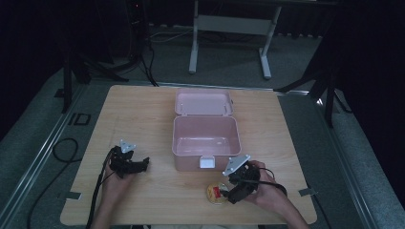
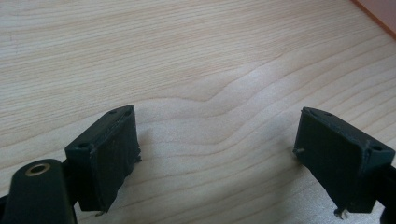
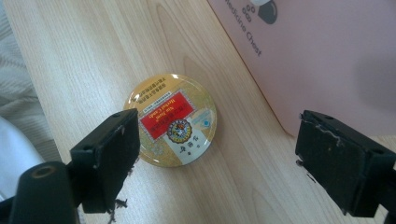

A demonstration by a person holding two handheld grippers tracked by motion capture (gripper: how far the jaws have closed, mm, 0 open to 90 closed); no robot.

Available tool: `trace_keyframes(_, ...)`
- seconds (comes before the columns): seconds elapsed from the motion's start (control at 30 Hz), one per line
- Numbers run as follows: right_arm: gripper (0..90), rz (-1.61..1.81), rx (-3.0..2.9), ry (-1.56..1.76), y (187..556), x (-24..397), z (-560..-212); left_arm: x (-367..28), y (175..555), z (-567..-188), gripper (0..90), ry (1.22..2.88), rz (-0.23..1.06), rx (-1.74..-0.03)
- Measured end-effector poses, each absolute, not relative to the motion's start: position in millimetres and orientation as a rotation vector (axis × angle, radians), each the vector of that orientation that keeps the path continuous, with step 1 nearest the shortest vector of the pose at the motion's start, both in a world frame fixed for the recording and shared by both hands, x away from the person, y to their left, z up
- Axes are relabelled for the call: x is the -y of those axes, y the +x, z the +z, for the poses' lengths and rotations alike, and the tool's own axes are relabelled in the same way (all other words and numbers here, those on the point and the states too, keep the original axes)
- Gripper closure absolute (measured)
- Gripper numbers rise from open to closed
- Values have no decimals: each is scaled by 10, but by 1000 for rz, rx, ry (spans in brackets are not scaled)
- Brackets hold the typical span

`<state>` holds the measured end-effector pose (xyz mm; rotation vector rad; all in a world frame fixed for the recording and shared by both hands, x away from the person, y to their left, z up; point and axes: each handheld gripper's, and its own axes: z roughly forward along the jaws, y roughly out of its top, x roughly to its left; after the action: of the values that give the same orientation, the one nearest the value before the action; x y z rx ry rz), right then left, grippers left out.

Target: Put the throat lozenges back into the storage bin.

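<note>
A round yellow tin with a red label lies flat on the wooden table, near its front edge. My right gripper hovers just over it, open, with the tin ahead of its left jaw. A pink box stands open at mid-table, its lid folded back and its front wall close beside the tin. My left gripper rests open at the front left over bare wood, nothing between its jaws.
The table has bare wood to the left and right of the box. A white clasp sits on the box's front wall. Cables trail from both grippers off the front edge. A desk frame stands on the floor behind.
</note>
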<state>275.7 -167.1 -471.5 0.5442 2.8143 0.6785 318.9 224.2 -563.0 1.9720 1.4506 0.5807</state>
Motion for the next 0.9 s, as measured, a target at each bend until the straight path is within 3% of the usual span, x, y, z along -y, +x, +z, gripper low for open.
trace_keyframes(0.9, 132, 563, -2900, 445, 2779, 1472, -4766, -2242, 3189, -5630, 140, 1972, 581, -1451)
